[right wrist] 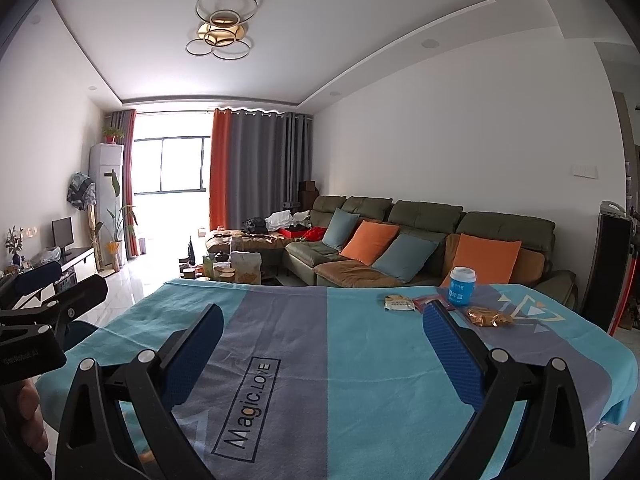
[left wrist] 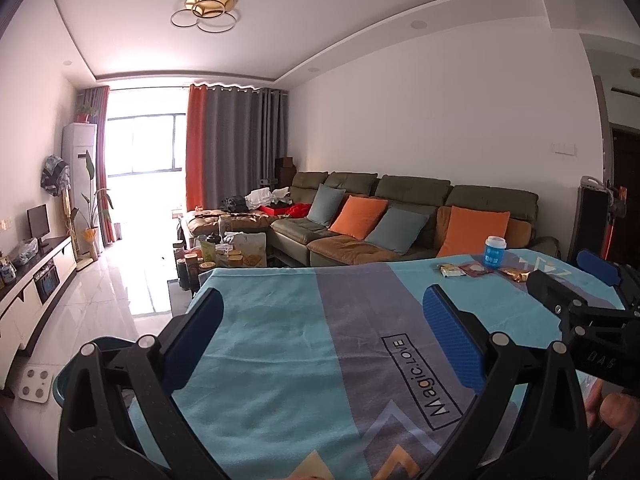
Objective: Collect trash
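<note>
A blue paper cup [right wrist: 462, 286] with a white lid stands at the far right of a table under a blue and grey cloth [right wrist: 360, 360]. Around it lie a yellow wrapper [right wrist: 398, 303], a red wrapper [right wrist: 426, 303] and a crumpled golden wrapper [right wrist: 488, 316]. The left wrist view shows the same cup [left wrist: 495, 251], yellow wrapper [left wrist: 450, 270] and golden wrapper [left wrist: 516, 274]. My right gripper [right wrist: 324, 332] is open and empty, well short of the wrappers. My left gripper [left wrist: 324, 320] hangs open and empty over the cloth's near left part.
A green sofa [right wrist: 420, 232] with orange and blue cushions runs behind the table. A cluttered coffee table [left wrist: 224, 252] stands beyond the far edge. A dark teal rounded object [left wrist: 64, 380] and a white scale [left wrist: 36, 384] sit on the floor at the left.
</note>
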A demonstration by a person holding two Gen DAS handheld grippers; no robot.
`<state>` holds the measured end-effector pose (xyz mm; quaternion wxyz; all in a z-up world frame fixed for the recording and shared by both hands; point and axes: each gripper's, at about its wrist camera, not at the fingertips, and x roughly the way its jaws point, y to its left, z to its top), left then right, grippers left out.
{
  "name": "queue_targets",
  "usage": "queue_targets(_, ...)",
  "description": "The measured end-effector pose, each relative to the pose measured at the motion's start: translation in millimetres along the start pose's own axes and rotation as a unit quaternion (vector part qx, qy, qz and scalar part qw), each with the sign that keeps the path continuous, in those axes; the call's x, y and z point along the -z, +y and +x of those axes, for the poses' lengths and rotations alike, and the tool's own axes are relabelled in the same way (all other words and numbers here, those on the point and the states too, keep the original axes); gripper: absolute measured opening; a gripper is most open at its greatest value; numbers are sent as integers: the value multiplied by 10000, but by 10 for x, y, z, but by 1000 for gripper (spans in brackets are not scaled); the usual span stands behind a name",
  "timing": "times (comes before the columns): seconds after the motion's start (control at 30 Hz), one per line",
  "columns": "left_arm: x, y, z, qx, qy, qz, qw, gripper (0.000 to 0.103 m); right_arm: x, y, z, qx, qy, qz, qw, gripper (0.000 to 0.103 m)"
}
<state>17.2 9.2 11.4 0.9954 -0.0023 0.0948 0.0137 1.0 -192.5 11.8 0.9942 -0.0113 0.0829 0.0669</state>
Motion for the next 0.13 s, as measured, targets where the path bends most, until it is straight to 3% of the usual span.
queue_targets(0.13,-23,45,75,36,49,12,10000,98,-19,-89,57,84,15,77,9999,96)
